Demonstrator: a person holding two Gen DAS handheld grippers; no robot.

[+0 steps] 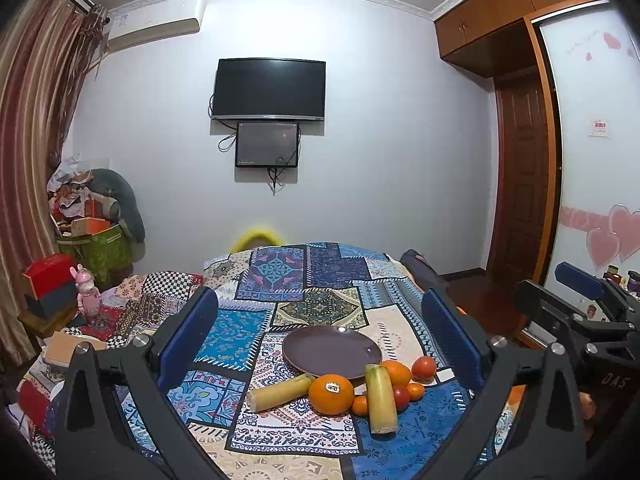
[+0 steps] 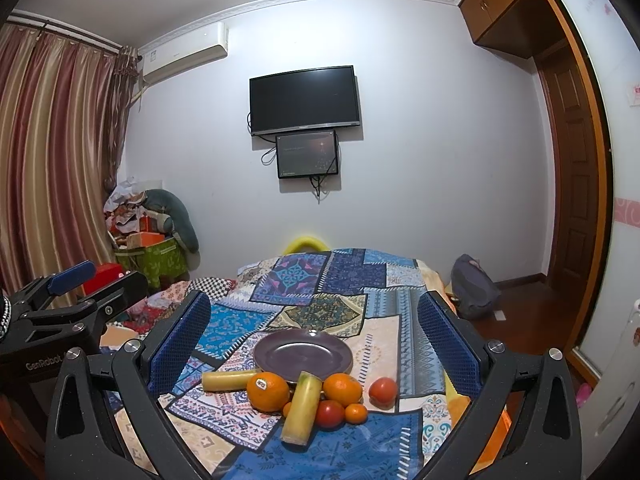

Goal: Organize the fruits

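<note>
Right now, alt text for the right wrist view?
An empty purple plate sits on a patchwork cloth, with oranges, tomatoes and two yellow-green stalks piled just in front of it. The open right tongs frame the scene, holding nothing. The left tongs show at the left edge; a dark TV hangs on the far wall.

two oranges point(image 2: 267, 391), two tomatoes point(image 2: 383, 391), one plate point(image 2: 303, 351)

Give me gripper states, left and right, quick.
Left gripper: open, jaws wide apart, holding nothing.
Right gripper: open, jaws wide apart, holding nothing.
</note>
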